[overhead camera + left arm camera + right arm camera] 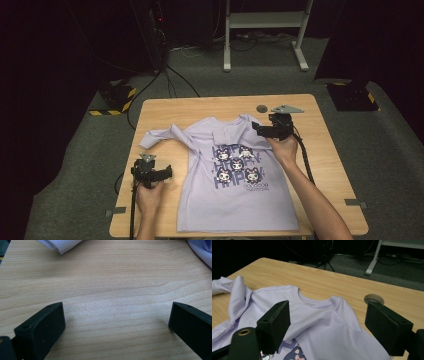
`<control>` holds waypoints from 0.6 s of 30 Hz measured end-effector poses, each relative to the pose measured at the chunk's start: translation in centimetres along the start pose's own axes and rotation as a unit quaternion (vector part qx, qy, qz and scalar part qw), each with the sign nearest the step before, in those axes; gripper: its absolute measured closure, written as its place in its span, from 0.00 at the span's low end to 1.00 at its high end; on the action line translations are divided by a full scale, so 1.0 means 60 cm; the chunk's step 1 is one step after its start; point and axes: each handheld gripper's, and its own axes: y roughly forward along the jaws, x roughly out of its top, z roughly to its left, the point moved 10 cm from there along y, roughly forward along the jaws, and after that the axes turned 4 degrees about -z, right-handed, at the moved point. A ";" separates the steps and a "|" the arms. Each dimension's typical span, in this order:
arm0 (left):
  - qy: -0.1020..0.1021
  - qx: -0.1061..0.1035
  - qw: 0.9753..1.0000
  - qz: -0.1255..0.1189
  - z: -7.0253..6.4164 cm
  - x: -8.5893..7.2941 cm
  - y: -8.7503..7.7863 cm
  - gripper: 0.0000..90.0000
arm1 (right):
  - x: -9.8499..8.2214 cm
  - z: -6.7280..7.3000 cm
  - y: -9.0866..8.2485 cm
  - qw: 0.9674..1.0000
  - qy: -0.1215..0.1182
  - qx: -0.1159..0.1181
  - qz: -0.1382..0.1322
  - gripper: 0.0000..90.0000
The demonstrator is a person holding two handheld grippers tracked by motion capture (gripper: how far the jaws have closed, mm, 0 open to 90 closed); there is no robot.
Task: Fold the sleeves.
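A lilac T-shirt [235, 170] with a cartoon print lies face up on the wooden table [320, 165], its left sleeve [160, 135] bunched and stretched out to the left. My left gripper [168, 173] sits low beside the shirt's left edge. In the left gripper view it [116, 322] is open over bare wood, with a sleeve cuff [62, 245] at the top. My right gripper [257, 129] hovers over the shirt's right shoulder. In the right gripper view it [328, 315] is open above the collar and shoulder [319, 320], with nothing between the jaws.
A round grey cable hole [261, 108] sits in the table near its far edge, just behind the right gripper. Beyond the table stand a white frame [265, 30], loose cables [170, 80] and two black blocks with yellow stripes [116, 97] on the grey floor.
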 end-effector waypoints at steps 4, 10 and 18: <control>0.000 0.000 1.000 0.000 0.000 0.000 0.000 0.01 | 0.004 -0.011 -0.020 1.000 0.006 -0.004 -0.011 0.22; 0.000 0.000 1.000 0.000 0.000 0.000 0.000 0.01 | 0.008 -0.029 -0.049 1.000 0.010 -0.013 -0.025 0.21; 0.000 0.000 1.000 0.000 0.000 0.000 0.000 0.01 | -0.001 -0.058 -0.088 0.999 0.019 -0.030 -0.035 0.21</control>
